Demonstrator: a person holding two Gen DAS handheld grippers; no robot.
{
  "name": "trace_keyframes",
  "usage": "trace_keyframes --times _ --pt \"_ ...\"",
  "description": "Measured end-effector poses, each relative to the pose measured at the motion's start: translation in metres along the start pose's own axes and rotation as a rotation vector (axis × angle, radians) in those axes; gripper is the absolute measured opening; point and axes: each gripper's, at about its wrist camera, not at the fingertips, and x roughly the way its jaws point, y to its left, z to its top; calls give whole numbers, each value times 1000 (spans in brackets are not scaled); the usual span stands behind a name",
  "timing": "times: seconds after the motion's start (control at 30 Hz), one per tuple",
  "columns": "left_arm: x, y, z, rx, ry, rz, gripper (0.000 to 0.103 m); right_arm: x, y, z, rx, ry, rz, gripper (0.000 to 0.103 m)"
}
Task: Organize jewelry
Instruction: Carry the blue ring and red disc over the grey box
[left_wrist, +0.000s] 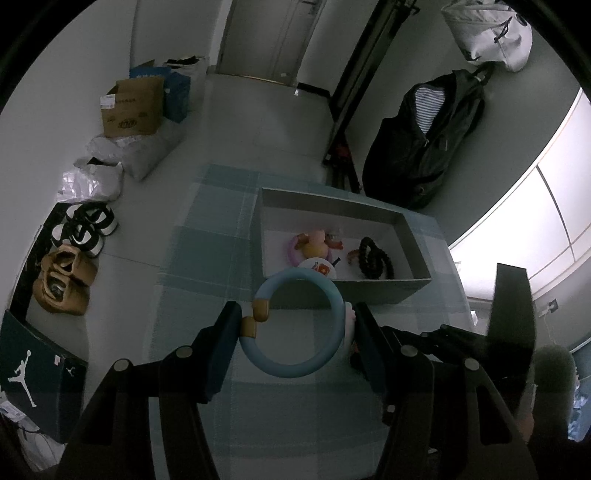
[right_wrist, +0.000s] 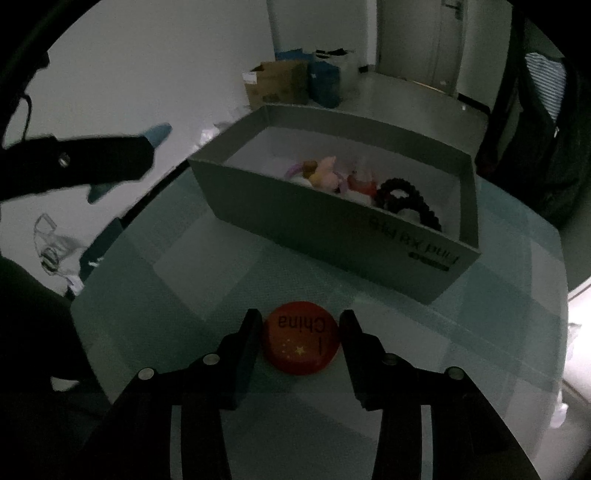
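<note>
My left gripper (left_wrist: 297, 325) is shut on a light blue ring bracelet (left_wrist: 334, 325) with tan beads and holds it above the checked tablecloth, just in front of the grey box (left_wrist: 347, 291). The box holds a pink charm bracelet (left_wrist: 314, 243) and a dark beaded bracelet (left_wrist: 373, 254). In the right wrist view, my right gripper (right_wrist: 301, 328) has its fingers around a red round "China" badge (right_wrist: 301, 343) that lies on the table in front of the box (right_wrist: 332, 236). The left gripper with the blue bracelet (right_wrist: 159, 134) shows at the upper left.
The table is covered by a teal checked cloth (left_wrist: 207, 258). On the floor to the left are shoes (left_wrist: 62, 280), a shoe box (left_wrist: 33, 373) and cardboard boxes (left_wrist: 133, 107). A dark jacket (left_wrist: 428, 140) hangs at the right.
</note>
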Motion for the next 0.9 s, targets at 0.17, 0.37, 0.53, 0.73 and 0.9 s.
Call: trace_keyframes --times 0.17,0.37,0.53,0.73,0.9 --pt "0 -1 2 -1 -7 -5 56 -13 -5 5 29 -44 42 42" --pt "1 -8 10 3 -20 -15 56 -34 -8 15 43 -113 84 42" --pt "3 -9 17 5 -34 -9 56 -42 -5 30 29 -160 87 42" --pt "8 -9 24 -21 -37 -24 56 -52 -12 42 52 -211 115 42" --pt "17 -11 32 -31 -33 -37 56 -53 -22 54 91 -232 139 42"
